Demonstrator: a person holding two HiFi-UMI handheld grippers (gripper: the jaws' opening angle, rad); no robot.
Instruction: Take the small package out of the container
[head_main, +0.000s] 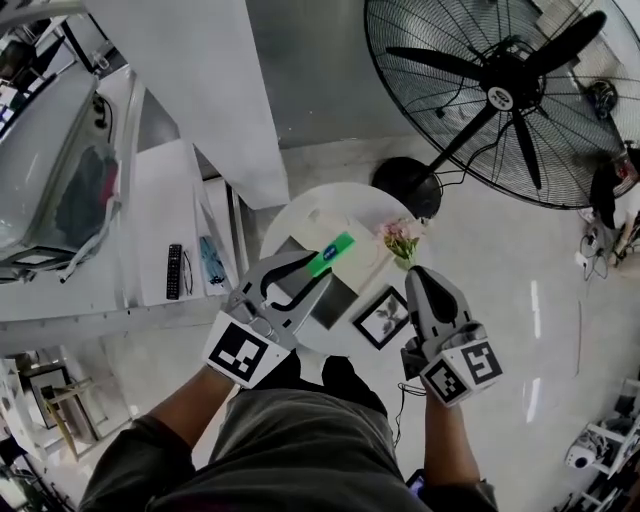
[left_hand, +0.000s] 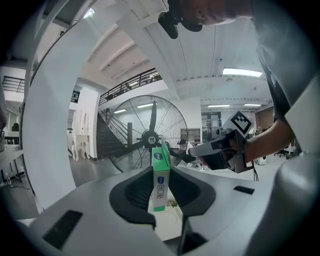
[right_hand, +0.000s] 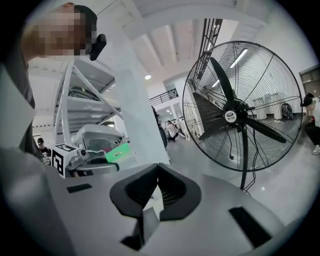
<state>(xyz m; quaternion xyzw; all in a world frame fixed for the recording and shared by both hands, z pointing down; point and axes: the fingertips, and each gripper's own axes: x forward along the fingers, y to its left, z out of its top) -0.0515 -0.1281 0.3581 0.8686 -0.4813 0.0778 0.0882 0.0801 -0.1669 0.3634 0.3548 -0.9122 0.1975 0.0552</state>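
Observation:
A small green and white package (head_main: 331, 253) is held up in the air above the round white table (head_main: 300, 215), with my left gripper (head_main: 322, 262) shut on it. In the left gripper view the package (left_hand: 160, 180) stands upright between the dark jaws of the left gripper (left_hand: 161, 172). A pale box-like container (head_main: 352, 262) lies on the table just under and beyond the package. My right gripper (head_main: 415, 272) hovers to the right of it, over the table's edge. Its jaws meet at the tips with nothing between them, as the right gripper (right_hand: 157, 170) shows in its own view.
On the table are a small bunch of pink flowers (head_main: 402, 240), a framed picture (head_main: 381, 318) and a dark flat panel (head_main: 335, 300). A big black floor fan (head_main: 500, 95) stands behind the table. A white shelf with a remote (head_main: 174, 270) is at the left.

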